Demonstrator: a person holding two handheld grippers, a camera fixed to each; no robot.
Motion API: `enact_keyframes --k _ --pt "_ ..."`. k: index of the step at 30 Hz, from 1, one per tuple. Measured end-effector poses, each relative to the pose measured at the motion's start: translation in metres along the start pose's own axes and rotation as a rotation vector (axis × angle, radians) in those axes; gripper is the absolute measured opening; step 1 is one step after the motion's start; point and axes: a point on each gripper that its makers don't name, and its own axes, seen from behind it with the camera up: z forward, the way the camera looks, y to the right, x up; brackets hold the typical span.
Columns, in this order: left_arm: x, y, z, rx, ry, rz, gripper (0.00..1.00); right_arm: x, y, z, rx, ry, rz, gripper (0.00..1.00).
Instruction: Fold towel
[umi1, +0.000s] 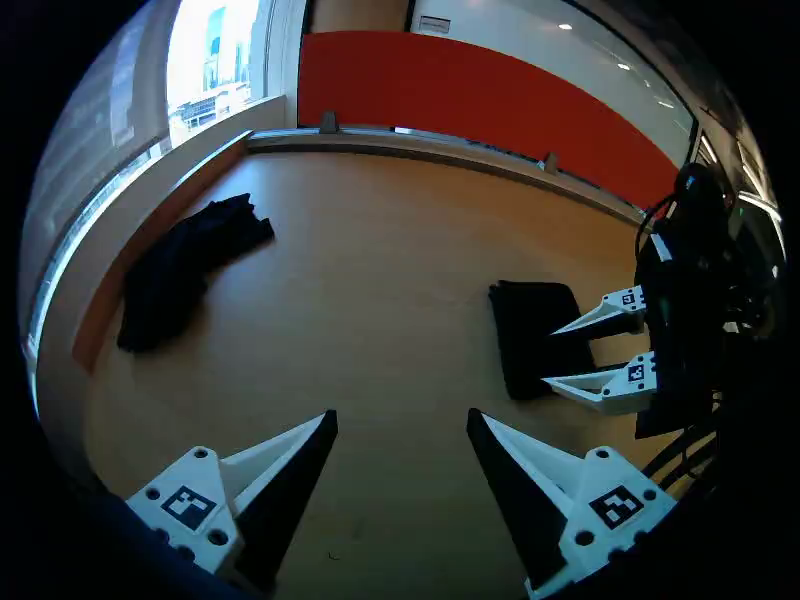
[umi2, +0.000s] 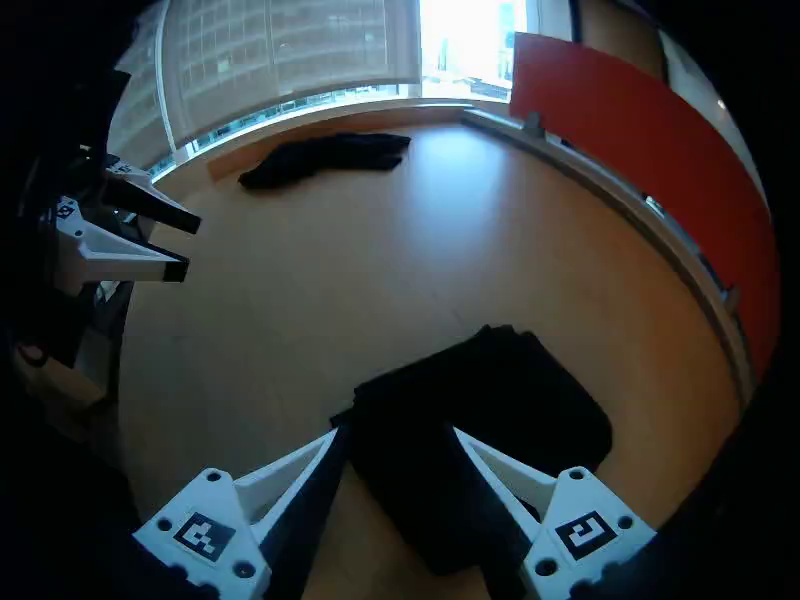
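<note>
1. Right claw (umi2: 397, 435): its two white fingers with black inner faces are spread wide, released, gripping nothing.
2. Directly under and ahead of this claw lies the black folded cloth towel (umi2: 500, 400), a flat, thick rectangle. Its near corner sits between the fingers, and most of it spreads forward and to the claw's right. Whether the fingertips touch the cloth cannot be told.
3. In the left gripper view, the right claw (umi1: 550, 357) points in over one long edge of the towel (umi1: 530, 320), so the towel's long axis seems to run across that claw's reach rather than along it.
4. Left claw (umi1: 400, 415): its fingers are also spread and released, above bare light brown wooden counter (umi1: 400, 250). The towel is well ahead and to its right, so the right claw is plainly the nearer one.
5. From the right gripper view, the left claw (umi2: 190, 250) hangs well off to the left, apart from the towel.
6. Far ahead of the right claw, near the window (umi2: 290, 50), lies a crumpled black cloth (umi2: 325, 155), unfolded, well apart from the towel.
7. A red wall panel (umi2: 640, 130) runs along the counter's far edge to the right.
8. Writing: none readable. Each finger carries a small black-and-white square marker, with no brand or label.
</note>
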Motion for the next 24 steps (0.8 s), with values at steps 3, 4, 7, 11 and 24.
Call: enact_keyframes --k 3,4,7,11,24 --pt "0.001 0.000 0.000 0.003 0.001 0.002 0.96 -0.003 0.003 -0.003 -0.007 0.002 0.008 0.70" --pt "0.001 0.000 0.001 0.003 0.002 0.003 0.96 -0.005 0.005 -0.005 -0.011 0.002 0.010 0.70" --pt "0.003 0.000 0.001 0.005 0.003 0.004 0.96 -0.011 0.009 -0.010 -0.024 -0.001 0.018 0.70" --pt "0.005 0.001 0.001 0.003 0.007 0.003 0.97 -0.023 0.017 -0.020 -0.043 -0.007 0.035 0.70" --pt "0.009 0.008 0.005 -0.005 0.006 0.016 0.96 -0.066 0.035 -0.047 -0.097 -0.043 0.086 0.70"
